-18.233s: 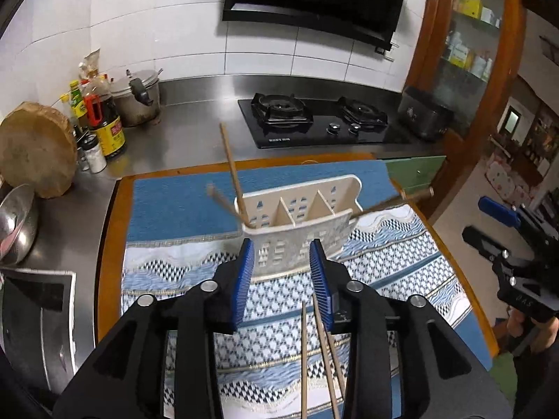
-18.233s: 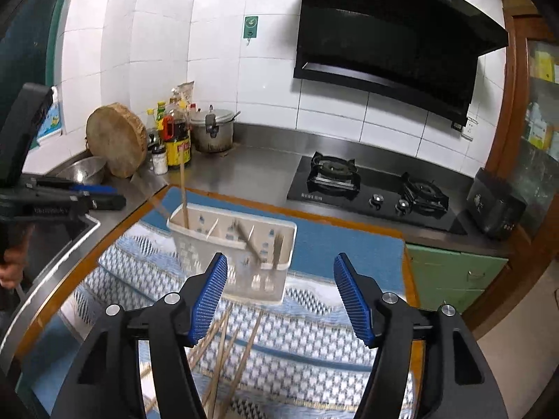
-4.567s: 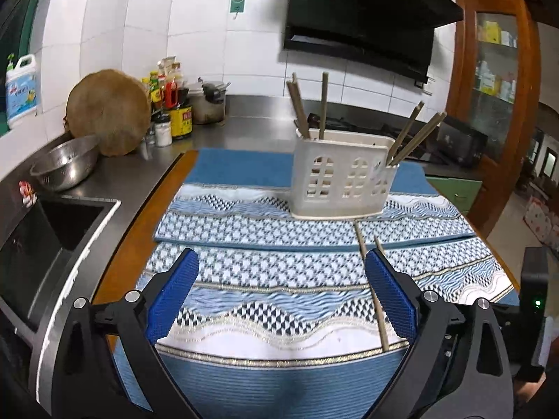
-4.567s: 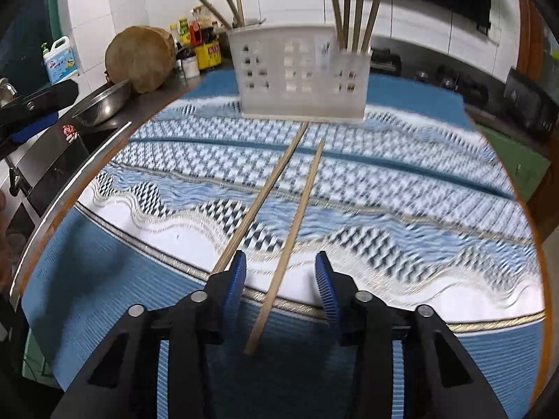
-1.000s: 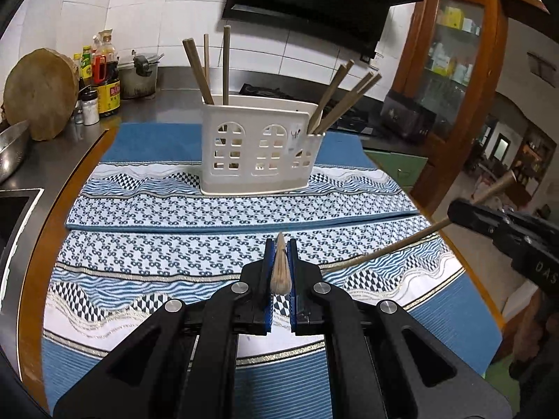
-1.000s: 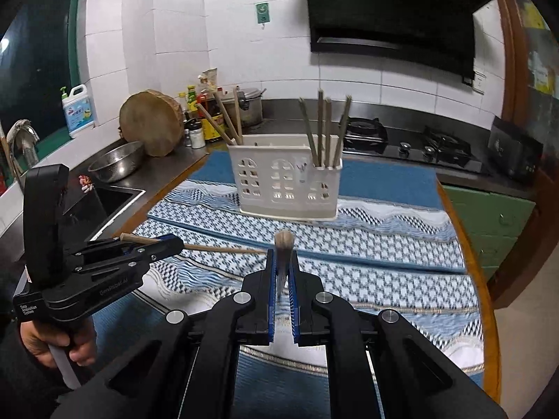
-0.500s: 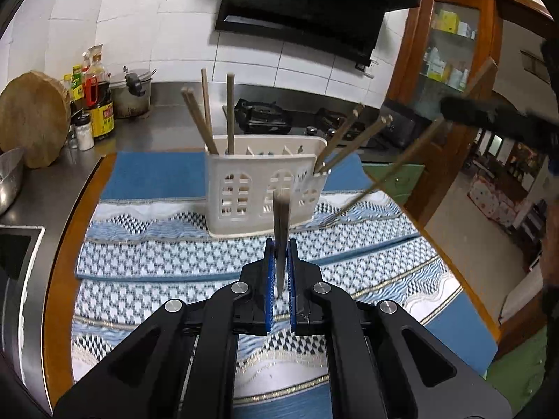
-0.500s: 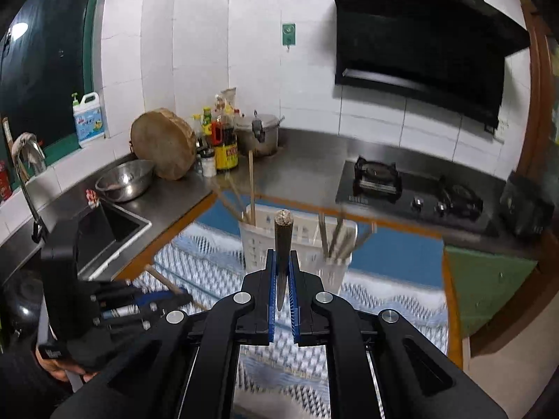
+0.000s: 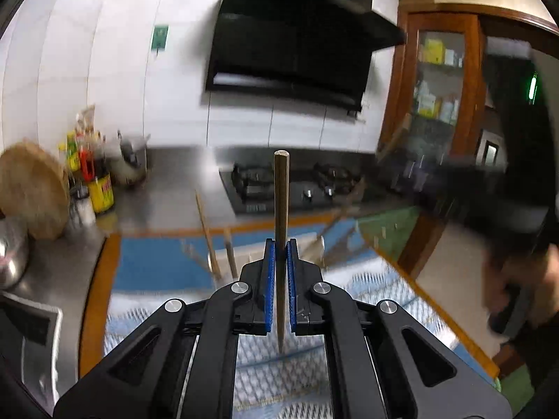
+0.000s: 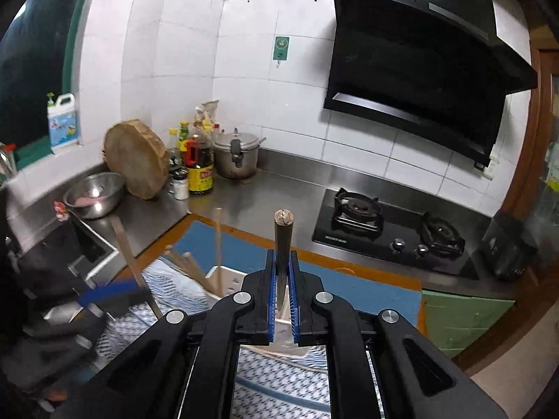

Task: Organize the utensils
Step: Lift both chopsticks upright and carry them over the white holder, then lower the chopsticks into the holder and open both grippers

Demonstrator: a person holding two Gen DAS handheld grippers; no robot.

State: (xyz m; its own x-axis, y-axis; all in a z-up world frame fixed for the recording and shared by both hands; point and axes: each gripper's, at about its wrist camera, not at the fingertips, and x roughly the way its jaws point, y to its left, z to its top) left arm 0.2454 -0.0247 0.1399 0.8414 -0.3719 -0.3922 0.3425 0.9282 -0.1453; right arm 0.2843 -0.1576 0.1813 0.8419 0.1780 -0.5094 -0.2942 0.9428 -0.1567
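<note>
I have the left tool (image 9: 278, 279) clamped on one chopstick (image 9: 281, 209) and the right tool (image 10: 282, 289) clamped on another chopstick (image 10: 282, 241), both held upright so the thin ends point down for dropping into the white utensil holder (image 10: 223, 279) on the counter (image 10: 244, 202) (it sits just below, already holding several sticks); my left view is blurred

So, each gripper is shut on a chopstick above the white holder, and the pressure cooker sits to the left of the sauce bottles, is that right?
Not quite: the pressure cooker sits to the right of the sauce bottles, as the right wrist view shows. The rest holds: the left gripper and right gripper are each shut on a chopstick above the white holder.
</note>
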